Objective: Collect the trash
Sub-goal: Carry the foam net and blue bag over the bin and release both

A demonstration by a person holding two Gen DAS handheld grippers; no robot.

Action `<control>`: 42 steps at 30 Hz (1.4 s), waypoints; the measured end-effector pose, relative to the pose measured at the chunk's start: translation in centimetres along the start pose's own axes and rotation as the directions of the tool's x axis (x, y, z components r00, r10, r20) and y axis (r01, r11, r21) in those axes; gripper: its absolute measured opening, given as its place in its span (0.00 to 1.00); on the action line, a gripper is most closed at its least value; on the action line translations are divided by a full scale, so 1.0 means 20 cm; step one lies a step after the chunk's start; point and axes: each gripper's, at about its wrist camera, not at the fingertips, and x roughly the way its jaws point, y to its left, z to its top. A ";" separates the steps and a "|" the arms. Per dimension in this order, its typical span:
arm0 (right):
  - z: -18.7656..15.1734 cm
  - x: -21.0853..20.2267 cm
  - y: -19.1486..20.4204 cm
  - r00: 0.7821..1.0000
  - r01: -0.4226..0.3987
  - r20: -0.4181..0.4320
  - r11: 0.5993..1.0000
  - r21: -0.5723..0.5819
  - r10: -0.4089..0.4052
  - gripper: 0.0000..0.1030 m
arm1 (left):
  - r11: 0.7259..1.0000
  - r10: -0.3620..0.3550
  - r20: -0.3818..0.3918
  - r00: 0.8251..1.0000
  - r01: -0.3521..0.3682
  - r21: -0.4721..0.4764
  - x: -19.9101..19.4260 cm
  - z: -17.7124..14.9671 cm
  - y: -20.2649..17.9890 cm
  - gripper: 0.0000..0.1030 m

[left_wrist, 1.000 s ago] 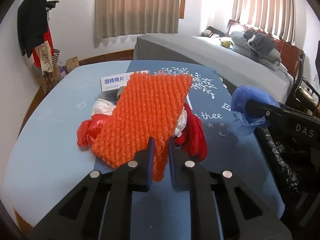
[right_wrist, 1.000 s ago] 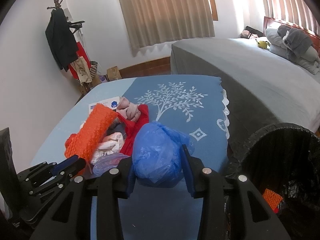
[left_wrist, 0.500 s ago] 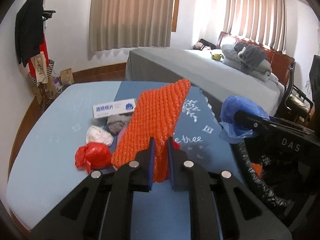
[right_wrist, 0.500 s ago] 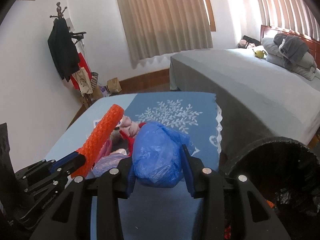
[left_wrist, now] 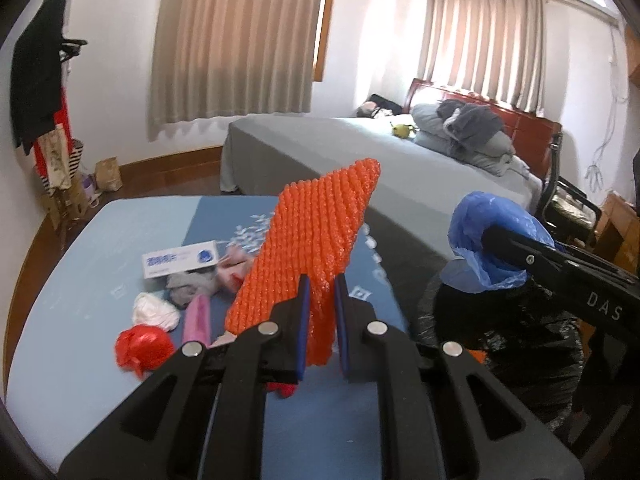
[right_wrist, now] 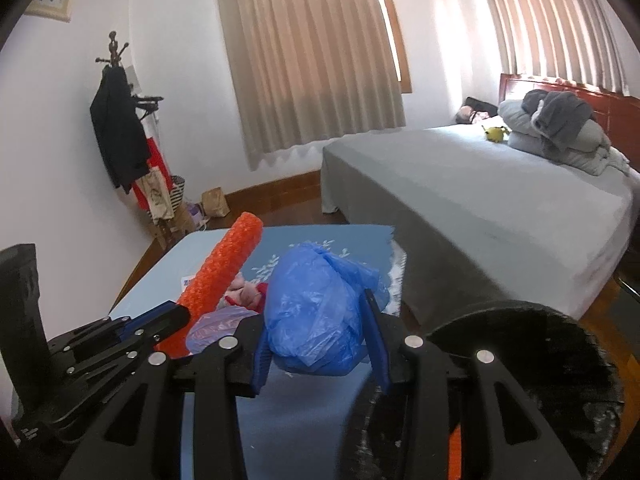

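My left gripper is shut on an orange foam net sheet and holds it upright above the blue table. My right gripper is shut on a crumpled blue plastic bag, held near the rim of the black-lined trash bin. The bag also shows in the left wrist view, above the bin. The orange sheet also shows in the right wrist view. A red bag ball, a white wad, a pink piece and a grey wad lie on the table.
A white box with blue print lies on the table. A grey bed stands behind the table with pillows. A coat rack stands at the left wall. A dark chair is at the right.
Both grippers have risen and moved right toward the bin with their loads. The orange sheet has come off the trash pile, which now lies uncovered on the table.
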 end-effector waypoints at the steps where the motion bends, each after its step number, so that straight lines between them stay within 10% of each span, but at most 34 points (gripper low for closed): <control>1: 0.00 -0.02 -0.02 1.000 0.007 0.005 1.000 0.004 -0.007 0.39 | 1.000 -0.011 0.003 1.000 0.011 0.005 0.00 0.01 -0.02 0.11; 14: -0.04 -0.23 -0.32 0.986 0.163 0.024 0.984 0.075 -0.166 0.39 | 0.979 -0.185 -0.006 0.983 0.185 0.085 0.07 0.04 -0.38 0.11; 32: -0.28 -0.36 -0.73 0.940 0.342 -0.076 0.919 0.196 -0.333 0.42 | 0.893 -0.405 -0.160 0.900 0.427 0.140 0.34 -0.07 -0.82 0.15; 42: -0.32 -0.36 -0.79 0.933 0.359 -0.088 0.905 0.229 -0.348 0.61 | 0.912 -0.371 -0.167 0.914 0.392 0.120 0.38 -0.08 -0.78 0.39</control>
